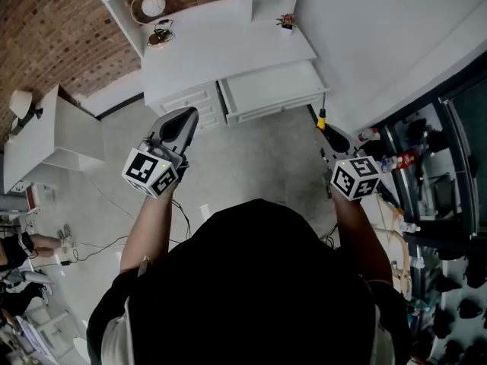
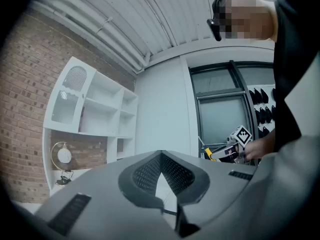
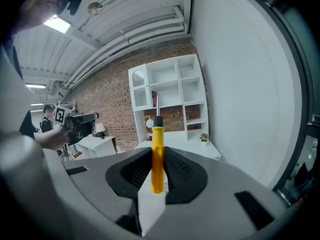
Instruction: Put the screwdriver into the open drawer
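**A:** Which step is in hand?

**B:** The carry, I'd judge. The right tool (image 3: 157, 173) is clamped on the yellow handle of the screwdriver (image 3: 157, 151). The screwdriver stands between the pads with its metal shaft pointing away from the camera.

**A:** Where is the drawer?

**B:** From the head view, the open drawer (image 1: 275, 90) juts out of the white worktop (image 1: 221, 40) toward the person. The screwdriver is not in it. It sits off the drawer's near right corner, over the floor (image 1: 251, 162). From so steep an angle I can't tell how high it is held.

**A:** And the other hand?

**B:** The left tool (image 2: 161, 176) has its tips drawn together with nothing between them. It is held out to the left of the drawer and, as far as I can judge, plays no part in this step.

**A:** What does the next move call for?

**B:** Probably a reach forward and a little left, until the screwdriver is above the drawer's bare bottom. The tool should then come down inside the front wall, and the screwdriver should be tipped so it lies flat. Only then should the jaws part. Let go too early and it could hit the drawer's front edge and drop to the floor.
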Available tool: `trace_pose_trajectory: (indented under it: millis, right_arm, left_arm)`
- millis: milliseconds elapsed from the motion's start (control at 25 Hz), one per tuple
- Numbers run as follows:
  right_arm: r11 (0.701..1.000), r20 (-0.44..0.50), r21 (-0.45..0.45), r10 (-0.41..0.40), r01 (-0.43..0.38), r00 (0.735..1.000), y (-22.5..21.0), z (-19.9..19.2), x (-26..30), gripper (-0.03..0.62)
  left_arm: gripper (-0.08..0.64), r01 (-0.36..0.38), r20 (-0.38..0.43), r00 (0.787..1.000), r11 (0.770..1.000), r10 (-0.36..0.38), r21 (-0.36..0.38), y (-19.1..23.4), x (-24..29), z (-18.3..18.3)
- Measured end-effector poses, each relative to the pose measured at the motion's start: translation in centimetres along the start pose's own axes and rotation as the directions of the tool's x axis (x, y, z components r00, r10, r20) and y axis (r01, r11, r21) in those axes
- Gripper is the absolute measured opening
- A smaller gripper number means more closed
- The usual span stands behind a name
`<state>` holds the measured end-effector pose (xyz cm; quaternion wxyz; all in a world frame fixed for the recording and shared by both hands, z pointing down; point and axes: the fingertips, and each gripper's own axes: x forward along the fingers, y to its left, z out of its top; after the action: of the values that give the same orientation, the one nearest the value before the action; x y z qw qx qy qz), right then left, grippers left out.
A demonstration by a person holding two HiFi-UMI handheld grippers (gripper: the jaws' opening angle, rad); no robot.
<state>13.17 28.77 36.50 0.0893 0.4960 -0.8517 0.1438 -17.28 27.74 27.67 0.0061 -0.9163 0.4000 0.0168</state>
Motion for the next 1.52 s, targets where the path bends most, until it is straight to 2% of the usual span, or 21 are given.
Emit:
trace_pose_trajectory:
  millis: [520,840,1520]
  right_arm:
    - [0.999,0.013,0.050,-0.021,0.020,1.000,0.6,-1.7,-1.1,0.082]
    - [0.998,0.026,0.063,-0.012,0.010,1.000,2.1,-1.1,-0.4,0.084]
    - [0.998,0.030,0.066,-0.013,0.011,0.999,1.5,0.1,1.7,0.084]
  left_arm:
    - [0.015,0.033,-0.041,0.999,0.999,-0.033,-0.004,-1.9,-0.3,-0.8]
    - [0.015,0.042,-0.074,0.996,0.999,-0.043,-0.016,-1.2,-1.1,-1.1]
    - [0.015,0.047,-0.116,0.992,0.998,-0.051,-0.036,0.5,-0.3,-2.5]
